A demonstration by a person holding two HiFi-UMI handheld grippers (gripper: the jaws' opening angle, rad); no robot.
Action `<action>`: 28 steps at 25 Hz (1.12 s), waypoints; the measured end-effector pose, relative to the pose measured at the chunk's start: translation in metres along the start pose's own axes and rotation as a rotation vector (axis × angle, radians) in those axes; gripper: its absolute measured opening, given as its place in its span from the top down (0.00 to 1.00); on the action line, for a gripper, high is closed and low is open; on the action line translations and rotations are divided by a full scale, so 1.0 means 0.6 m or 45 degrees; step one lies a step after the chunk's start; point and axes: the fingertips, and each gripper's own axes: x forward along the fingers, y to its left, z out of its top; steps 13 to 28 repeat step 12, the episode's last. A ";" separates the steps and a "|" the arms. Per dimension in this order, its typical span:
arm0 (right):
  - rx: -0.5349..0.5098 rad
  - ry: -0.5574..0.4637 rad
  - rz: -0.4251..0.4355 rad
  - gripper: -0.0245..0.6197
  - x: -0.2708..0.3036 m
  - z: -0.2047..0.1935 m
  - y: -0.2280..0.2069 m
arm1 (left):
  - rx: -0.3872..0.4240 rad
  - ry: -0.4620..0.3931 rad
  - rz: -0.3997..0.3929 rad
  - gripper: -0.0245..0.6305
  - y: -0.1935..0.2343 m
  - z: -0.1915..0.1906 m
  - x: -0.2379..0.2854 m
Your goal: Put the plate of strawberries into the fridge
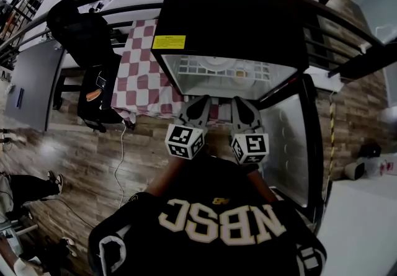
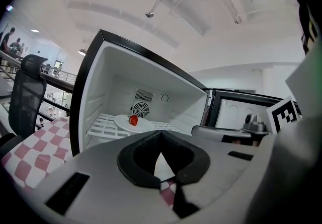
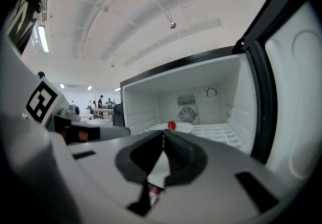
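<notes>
The black mini fridge [image 1: 236, 14] stands with its door [image 1: 291, 144] swung out to the right. On its white wire shelf [image 2: 103, 123] rests a white plate [image 2: 142, 125] carrying a red strawberry [image 2: 133, 120]; the right gripper view shows the same plate [image 3: 183, 127] and strawberry [image 3: 172, 125]. Both grippers sit side by side just outside the fridge opening, pointing in. My left gripper [image 1: 200, 102] [image 2: 161, 140] is shut and holds nothing. My right gripper [image 1: 240, 102] [image 3: 162, 137] is shut and holds nothing too. Each is well short of the plate.
The fridge sits on a table with a red-and-white checked cloth [image 1: 139, 76]. A black office chair [image 1: 87, 39] stands to the left, beside a grey table [image 1: 31, 82]. A cable [image 1: 123, 144] trails over the wooden floor. A person's feet [image 1: 53, 180] show at far left.
</notes>
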 end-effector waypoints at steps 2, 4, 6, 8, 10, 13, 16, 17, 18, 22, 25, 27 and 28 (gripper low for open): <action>0.006 0.002 -0.006 0.93 -0.005 -0.003 -0.002 | -0.002 0.003 -0.002 0.94 -0.004 -0.003 -0.002; 0.009 0.009 -0.010 0.93 -0.009 -0.005 -0.002 | -0.002 0.005 -0.004 0.94 -0.006 -0.005 -0.004; 0.009 0.014 -0.012 0.93 -0.010 -0.007 -0.001 | -0.006 0.006 -0.005 0.94 -0.006 -0.006 -0.005; 0.010 0.017 -0.015 0.93 -0.010 -0.008 -0.001 | -0.013 0.007 -0.005 0.94 -0.005 -0.007 -0.004; 0.013 0.020 -0.019 0.93 -0.009 -0.009 -0.003 | -0.019 0.008 -0.005 0.94 -0.003 -0.008 -0.002; 0.015 0.025 -0.022 0.93 -0.007 -0.011 -0.004 | -0.023 0.012 -0.005 0.94 -0.001 -0.009 0.000; 0.015 0.025 -0.022 0.93 -0.007 -0.011 -0.004 | -0.023 0.012 -0.005 0.94 -0.001 -0.009 0.000; 0.015 0.025 -0.022 0.93 -0.007 -0.011 -0.004 | -0.023 0.012 -0.005 0.94 -0.001 -0.009 0.000; 0.015 0.025 -0.022 0.93 -0.007 -0.011 -0.004 | -0.023 0.012 -0.005 0.94 -0.001 -0.009 0.000; 0.015 0.025 -0.022 0.93 -0.007 -0.011 -0.004 | -0.023 0.012 -0.005 0.94 -0.001 -0.009 0.000; 0.015 0.025 -0.022 0.93 -0.007 -0.011 -0.004 | -0.023 0.012 -0.005 0.94 -0.001 -0.009 0.000; 0.015 0.025 -0.022 0.93 -0.007 -0.011 -0.004 | -0.023 0.012 -0.005 0.94 -0.001 -0.009 0.000; 0.015 0.025 -0.022 0.93 -0.007 -0.011 -0.004 | -0.023 0.012 -0.005 0.94 -0.001 -0.009 0.000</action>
